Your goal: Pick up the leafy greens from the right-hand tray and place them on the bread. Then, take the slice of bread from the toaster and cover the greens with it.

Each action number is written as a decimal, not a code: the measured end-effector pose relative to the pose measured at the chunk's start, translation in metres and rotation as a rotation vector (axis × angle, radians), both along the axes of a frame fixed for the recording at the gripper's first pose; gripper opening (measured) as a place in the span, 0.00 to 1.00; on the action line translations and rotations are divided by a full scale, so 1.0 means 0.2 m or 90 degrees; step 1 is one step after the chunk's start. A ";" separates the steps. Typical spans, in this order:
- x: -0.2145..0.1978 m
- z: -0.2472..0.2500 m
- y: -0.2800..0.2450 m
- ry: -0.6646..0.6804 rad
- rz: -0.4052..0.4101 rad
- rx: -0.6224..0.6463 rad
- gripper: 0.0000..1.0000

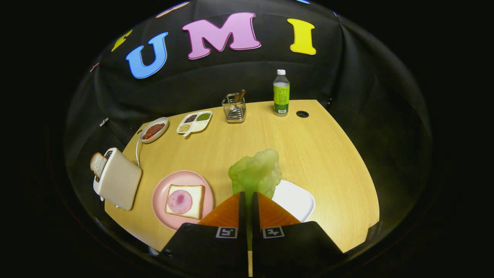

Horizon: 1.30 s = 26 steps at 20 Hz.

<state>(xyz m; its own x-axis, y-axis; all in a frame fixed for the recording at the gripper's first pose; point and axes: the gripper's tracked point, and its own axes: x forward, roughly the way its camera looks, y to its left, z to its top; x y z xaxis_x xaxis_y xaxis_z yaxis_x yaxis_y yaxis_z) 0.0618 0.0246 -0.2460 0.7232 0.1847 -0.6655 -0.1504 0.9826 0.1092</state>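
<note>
Now hand-held gripper point(247, 197) clenched on leafy greens point(256, 173), lifted clear above white tray point(297, 200), ready for carry to bread point(186, 200) on pink plate point(160, 193). Second slice point(98, 164) waiting upright in toaster point(117, 179) on desk point(316, 154).

Light wooden table point(316, 154), black cloth wall point(216, 81), floor seemingly dark

Table point(308, 154): pale wood-grain top, matt, fine streaks. On it, left of the white tray point(295, 199) (smooth, slightly glossy, plastic-looking): pink plate point(160, 197), smooth satin; toaster point(117, 179), cream, matt casing. Leafy greens point(256, 173) above the tray: translucent, waxy, rubbery-looking. Far beyond the tray: wire caddy point(234, 109), shiny metal; bottle point(281, 93), clear plastic. Gripper point(248, 199) fingers point(227, 212), pinching the greens: orange, matt.
</note>
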 end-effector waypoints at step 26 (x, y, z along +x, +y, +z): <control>-0.12 -0.43 0.87 0.107 0.121 -0.064 0.16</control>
<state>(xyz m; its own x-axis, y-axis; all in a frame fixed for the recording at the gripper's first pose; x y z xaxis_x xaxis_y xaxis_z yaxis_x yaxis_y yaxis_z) 0.0368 0.1980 -0.3329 0.5602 0.2335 -0.7948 -0.3217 0.9455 0.0510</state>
